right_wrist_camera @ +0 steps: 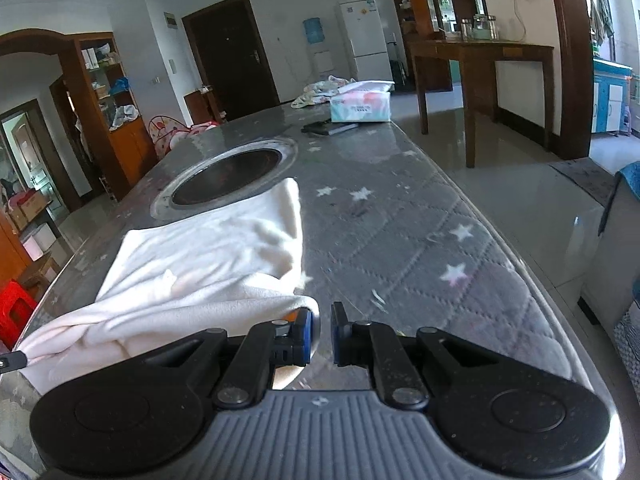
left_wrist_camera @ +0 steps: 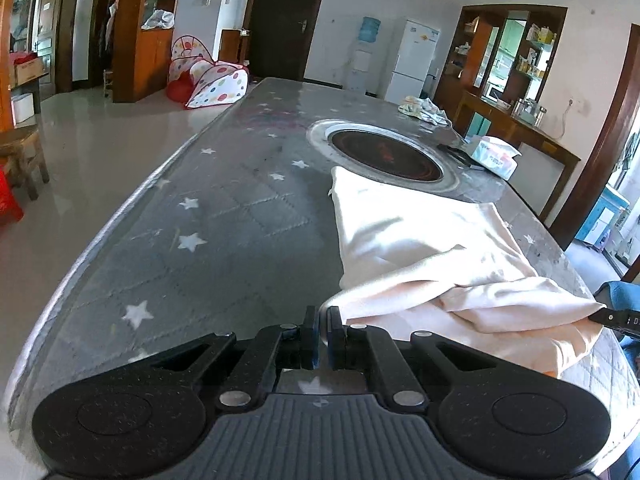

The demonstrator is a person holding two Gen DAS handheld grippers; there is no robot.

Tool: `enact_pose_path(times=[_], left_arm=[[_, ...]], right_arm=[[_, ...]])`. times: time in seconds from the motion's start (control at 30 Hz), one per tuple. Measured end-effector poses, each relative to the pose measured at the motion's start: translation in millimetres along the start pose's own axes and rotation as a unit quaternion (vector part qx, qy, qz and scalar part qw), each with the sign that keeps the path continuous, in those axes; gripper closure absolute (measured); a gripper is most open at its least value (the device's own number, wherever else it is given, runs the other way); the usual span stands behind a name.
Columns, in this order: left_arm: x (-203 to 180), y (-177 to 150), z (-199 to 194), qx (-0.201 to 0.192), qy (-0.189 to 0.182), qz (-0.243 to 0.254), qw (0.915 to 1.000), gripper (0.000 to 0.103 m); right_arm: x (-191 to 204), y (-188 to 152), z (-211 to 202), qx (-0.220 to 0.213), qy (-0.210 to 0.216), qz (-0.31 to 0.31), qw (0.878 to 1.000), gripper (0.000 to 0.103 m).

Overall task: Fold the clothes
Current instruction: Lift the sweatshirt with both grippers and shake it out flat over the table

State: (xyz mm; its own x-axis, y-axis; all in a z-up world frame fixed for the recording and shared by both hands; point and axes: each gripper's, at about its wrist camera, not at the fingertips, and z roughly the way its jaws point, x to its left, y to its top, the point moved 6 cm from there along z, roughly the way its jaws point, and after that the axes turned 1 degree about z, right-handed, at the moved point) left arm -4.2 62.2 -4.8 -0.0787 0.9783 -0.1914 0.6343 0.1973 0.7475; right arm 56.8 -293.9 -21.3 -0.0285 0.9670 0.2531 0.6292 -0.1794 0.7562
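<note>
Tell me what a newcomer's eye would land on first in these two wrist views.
First the pale cream garment, lying rumpled on the grey star-patterned table, its near edge gathered at both grippers. Just beyond it, a dark round cooktop sits sunk into the tabletop. A tissue pack lies at the far end.

Bright daylight from 3 o'clock side. Cloth (left_wrist_camera: 408, 236) overexposed, slightly motion-blurred. Glare on glossy desk (left_wrist_camera: 224, 216) and floor (right_wrist_camera: 532, 184). Strong fisheye bending, dark vignette at corners.
</note>
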Motion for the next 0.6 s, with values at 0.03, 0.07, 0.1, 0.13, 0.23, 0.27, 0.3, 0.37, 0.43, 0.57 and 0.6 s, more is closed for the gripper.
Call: enact_pose_path(times=[0.03,0.07,0.1,0.13,0.23,0.27,0.3,0.37,0.43,0.57,0.6], left_arm=[[0.2,-1.2,-2.2,0.001,-0.004,0.002,1.0,0.099],[0.6,-2.5,-2.5,0.004,-0.006,0.004,1.0,0.099],[1.1,-3.9,-1.9,0.008,-0.006,0.005,0.9999,0.099],[1.5,-5.3,-1.4,0.011,-0.007,0.005,0.9999,0.097],[0.5,-7.0,-0.9,0.011,-0.006,0.01,0.9999,0.095],[-0.2,-6.7,-1.7,0.009,-0.005,0.012,0.9999,0.09],[-1.6,-6.3,-3.2,0.005,-0.004,0.016,0.9998,0.087],[-6.0,-4.1,-5.5,-0.002,-0.008,0.028,0.9996,0.074],[-12.2,-1.5,-5.6,-0.008,-0.011,0.041,0.9991,0.068],[-26.9,1.5,2.0,-0.008,-0.024,0.065,0.9975,0.064],[-31.8,2.6,4.9,-0.008,-0.027,0.072,0.997,0.063]], right_arm=[[-0.7,-1.7,-1.3,0.007,0.008,-0.002,1.0,0.093],[-1.2,-3.5,-2.5,0.014,0.015,-0.004,1.0,0.092],[-0.7,-5.6,-3.7,0.02,0.023,-0.009,0.999,0.085],[1.0,-7.3,-5.7,0.023,0.026,-0.021,0.999,0.081],[3.3,-10.0,-15.5,0.024,0.028,-0.048,0.998,0.08],[2.9,-10.1,-19.3,0.024,0.03,-0.052,0.998,0.079],[2.6,-9.9,-23.3,0.023,0.032,-0.057,0.998,0.075],[3.2,-5.6,-31.1,0.013,0.031,-0.068,0.997,0.068],[6.8,-0.7,-39.0,0.002,0.037,-0.081,0.996,0.067],[30.8,6.0,-42.9,-0.006,0.067,-0.12,0.991,0.059],[39.0,5.3,-40.0,-0.003,0.076,-0.132,0.988,0.059]])
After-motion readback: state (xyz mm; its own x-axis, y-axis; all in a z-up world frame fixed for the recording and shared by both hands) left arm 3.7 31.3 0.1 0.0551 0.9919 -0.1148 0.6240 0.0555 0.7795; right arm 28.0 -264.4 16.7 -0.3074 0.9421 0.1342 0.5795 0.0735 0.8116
